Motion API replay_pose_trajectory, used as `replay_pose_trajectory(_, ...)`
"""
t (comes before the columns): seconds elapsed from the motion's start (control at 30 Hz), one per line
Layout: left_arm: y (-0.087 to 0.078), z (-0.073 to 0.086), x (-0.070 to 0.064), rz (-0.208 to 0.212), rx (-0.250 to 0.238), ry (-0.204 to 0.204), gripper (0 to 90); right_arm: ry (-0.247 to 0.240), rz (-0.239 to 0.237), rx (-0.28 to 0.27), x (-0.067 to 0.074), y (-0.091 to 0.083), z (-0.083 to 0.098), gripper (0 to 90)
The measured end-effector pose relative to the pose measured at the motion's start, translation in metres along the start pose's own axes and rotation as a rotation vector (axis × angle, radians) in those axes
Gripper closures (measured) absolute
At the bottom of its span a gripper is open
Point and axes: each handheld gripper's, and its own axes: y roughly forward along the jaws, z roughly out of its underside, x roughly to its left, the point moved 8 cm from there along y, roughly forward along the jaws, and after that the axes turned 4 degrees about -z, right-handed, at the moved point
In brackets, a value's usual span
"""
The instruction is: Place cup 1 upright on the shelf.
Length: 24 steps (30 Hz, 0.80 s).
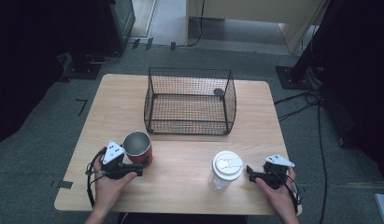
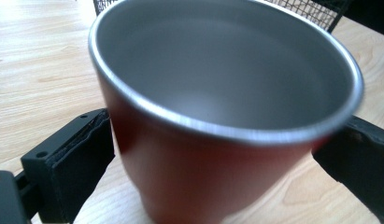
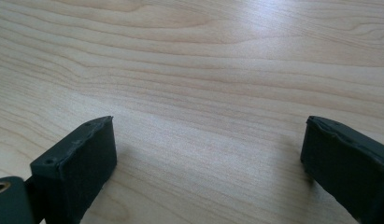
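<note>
Your left gripper (image 2: pixel 213 154) pinches the red cup (image 2: pixel 217 140) in front of the wire basket (image 1: pixel 189 100); your right gripper (image 3: pixel 208 163) jaws stand spread over bare bench (image 3: pixel 203 70).

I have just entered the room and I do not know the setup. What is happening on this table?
A person holds a gripper in each hand at a wooden table. The left gripper has its jaws on both sides of a red metal cup; whether the jaws press on it is unclear. The right gripper rests open beside a clear tumbler with a white lid, apart from it. A black wire basket stands behind them.
</note>
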Motion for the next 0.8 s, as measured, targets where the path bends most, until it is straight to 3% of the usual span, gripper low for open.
replay_pose_trajectory(0.43, 0.014, -0.006, 0.001, -0.049, 0.013, 0.010, 5.4, 0.000, 0.000, 0.000, 0.000, 0.000, 0.000, 3.2)
replay_pose_trajectory(0.63, 0.012, -0.009, 0.000, -0.097, -0.013, 0.048, 7.5, 0.000, 0.000, 0.000, 0.000, 0.000, 0.000, 3.2)
replay_pose_trajectory(0.8, 0.014, -0.010, -0.001, -0.090, -0.019, 0.050, 7.9, 0.000, 0.000, 0.000, 0.000, 0.000, 0.000, 3.2)
